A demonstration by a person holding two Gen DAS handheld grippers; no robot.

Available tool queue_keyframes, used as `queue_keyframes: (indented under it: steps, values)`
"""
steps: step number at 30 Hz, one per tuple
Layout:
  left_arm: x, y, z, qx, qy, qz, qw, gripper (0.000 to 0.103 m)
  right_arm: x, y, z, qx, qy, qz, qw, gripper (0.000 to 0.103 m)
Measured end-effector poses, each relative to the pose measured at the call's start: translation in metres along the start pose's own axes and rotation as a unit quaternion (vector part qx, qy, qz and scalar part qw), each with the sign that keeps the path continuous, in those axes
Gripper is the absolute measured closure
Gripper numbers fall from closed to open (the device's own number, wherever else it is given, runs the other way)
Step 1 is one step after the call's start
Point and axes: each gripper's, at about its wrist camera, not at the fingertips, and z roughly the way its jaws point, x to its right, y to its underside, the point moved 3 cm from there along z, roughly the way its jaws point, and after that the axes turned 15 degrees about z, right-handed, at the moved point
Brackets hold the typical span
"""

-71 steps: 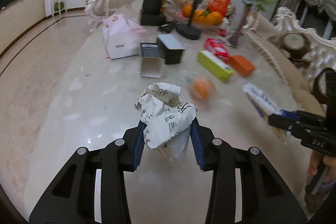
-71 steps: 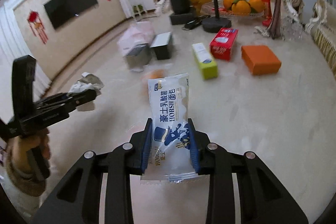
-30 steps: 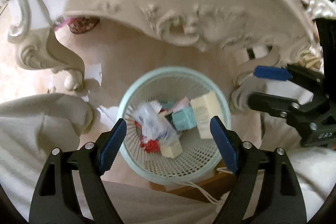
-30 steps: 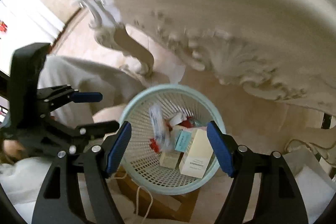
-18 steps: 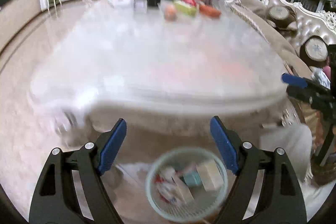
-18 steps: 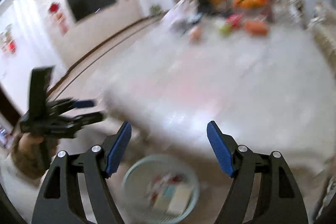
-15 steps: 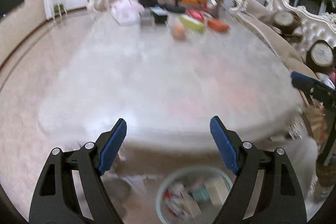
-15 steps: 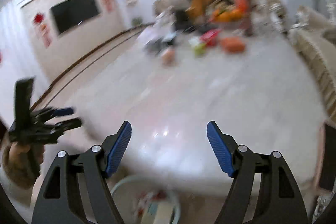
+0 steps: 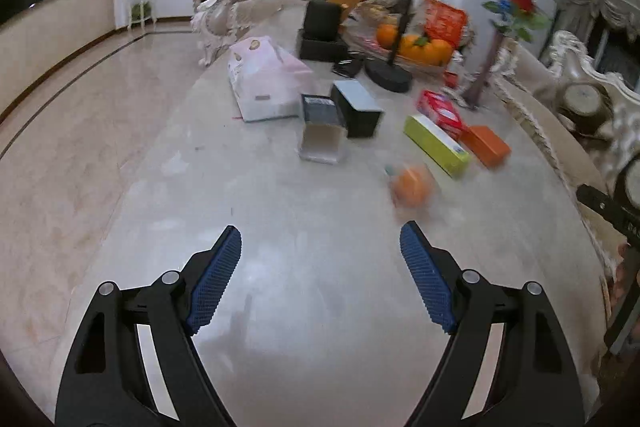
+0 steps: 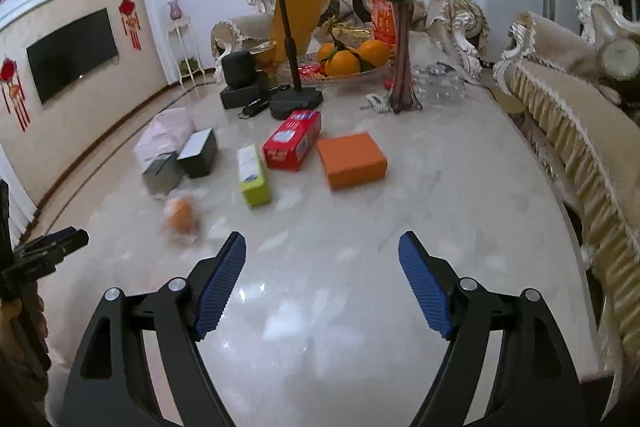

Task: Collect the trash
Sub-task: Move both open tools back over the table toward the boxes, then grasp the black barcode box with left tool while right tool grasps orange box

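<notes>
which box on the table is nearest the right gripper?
The yellow-green box, lying left of the red box and the orange box, which sit farther back.

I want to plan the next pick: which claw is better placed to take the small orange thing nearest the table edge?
Probably the left. The small orange thing lies just ahead of the open, empty left claw. From the right claw, also open and empty, it sits off to the left.

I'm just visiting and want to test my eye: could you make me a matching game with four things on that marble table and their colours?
Things:
1. long carton
2. flat box
3. toothpaste-style box
4. phone stand

Colours:
A. black
B. red
C. yellow-green
D. orange

Pairs: 1-C, 2-D, 3-B, 4-A
</notes>
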Motion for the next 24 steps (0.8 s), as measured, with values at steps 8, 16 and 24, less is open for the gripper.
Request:
queue_keyframes:
  steps: [8,16,24]
  values:
    - [-0.009,-0.052,0.063,-0.008,-0.019,-0.011,0.9997,0.023,0.008,-0.035,0.074,-0.041,0.015,-0.035,0.998,0.028]
    - [-0.014,-0.073,0.109,-0.021,-0.013,-0.007,0.9997,0.023,0.01,-0.044,0.115,-0.065,0.021,-0.062,0.996,0.026]
    - [-0.02,-0.083,0.135,-0.033,-0.018,-0.003,0.9993,0.013,0.004,-0.054,0.142,-0.074,0.023,-0.071,0.994,0.02]
